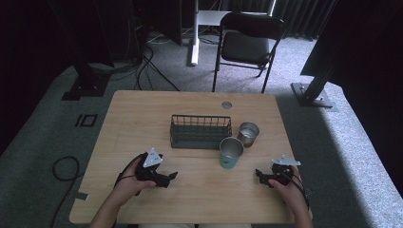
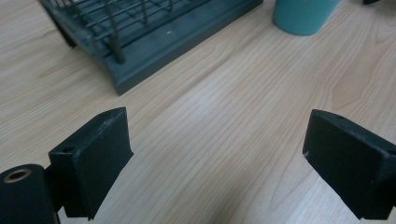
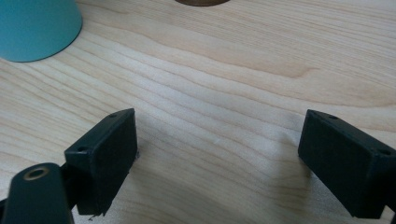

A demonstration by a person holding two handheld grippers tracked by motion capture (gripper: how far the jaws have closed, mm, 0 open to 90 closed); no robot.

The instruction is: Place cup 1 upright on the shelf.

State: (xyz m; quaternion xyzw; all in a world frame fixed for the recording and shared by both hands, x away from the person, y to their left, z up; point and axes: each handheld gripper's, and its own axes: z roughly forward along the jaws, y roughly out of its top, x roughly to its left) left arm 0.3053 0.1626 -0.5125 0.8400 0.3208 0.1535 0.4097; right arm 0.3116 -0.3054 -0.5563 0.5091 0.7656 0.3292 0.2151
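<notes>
A dark wire basket (image 1: 200, 132) stands at the middle of the wooden table (image 1: 142, 109). Just right of it are a teal metal cup (image 1: 231, 152) and, behind that, a brown metal cup (image 1: 248, 134). My left gripper (image 1: 172, 175) rests near the front left, held in a hand, open with bare wood between its jaws. In the left gripper view the basket (image 2: 154, 37) and the teal cup (image 2: 303, 16) lie ahead of the gripper (image 2: 215, 158). My right gripper (image 1: 259, 175) sits at the front right, open and empty. The right gripper view shows the gripper (image 3: 219, 154), the teal cup (image 3: 37, 28) and the brown cup's base (image 3: 201, 2).
A round grommet hole (image 1: 226, 105) is near the table's far edge. Beyond the table stand a black folding chair (image 1: 247, 45), a white desk leg (image 1: 194, 33) and dark frame posts (image 1: 313, 90). Cables (image 1: 64, 166) lie on the grey carpet at the left.
</notes>
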